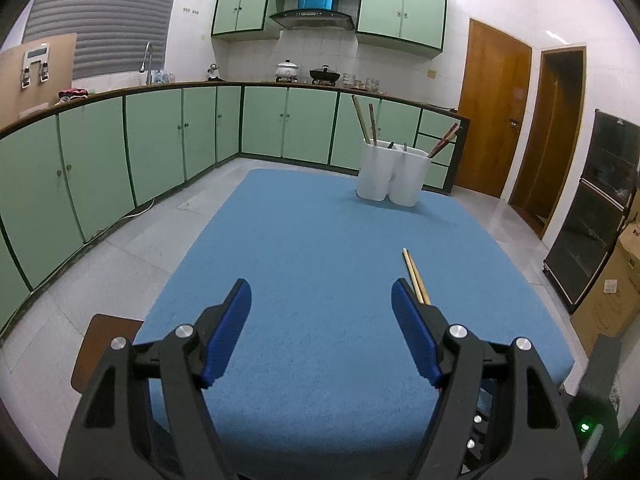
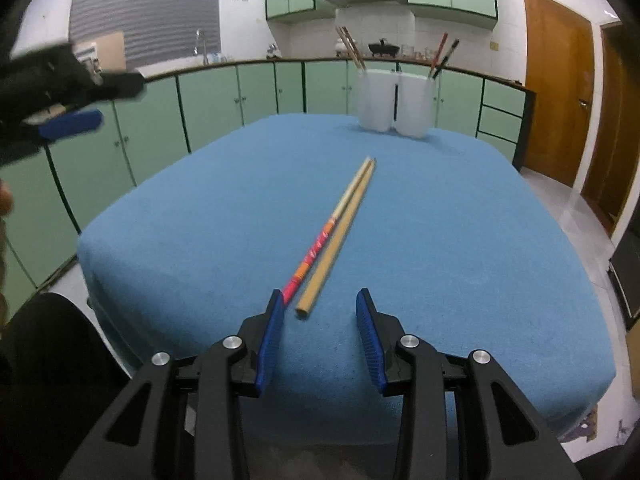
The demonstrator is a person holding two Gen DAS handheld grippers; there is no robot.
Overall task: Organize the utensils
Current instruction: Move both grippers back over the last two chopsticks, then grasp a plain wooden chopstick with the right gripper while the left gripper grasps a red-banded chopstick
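Two chopsticks lie side by side on the blue cloth: one with a red patterned handle (image 2: 316,252) and one plain wooden (image 2: 340,240). My right gripper (image 2: 319,294) is open just above the cloth. The near end of the plain stick lies between its fingertips, and the pads are not touching it. My left gripper (image 1: 319,284) is open and holds nothing; the chopsticks (image 1: 416,276) stick out past its right finger. At the far side stand two joined white holders (image 1: 392,176) (image 2: 394,100) with several chopsticks upright in them.
The blue-covered table (image 1: 304,240) ends close below both grippers. Green cabinets (image 1: 160,140) run along the left and the back. A brown stool (image 1: 104,344) sits by the table's near left corner, and a black appliance (image 1: 592,208) and cardboard boxes stand to the right.
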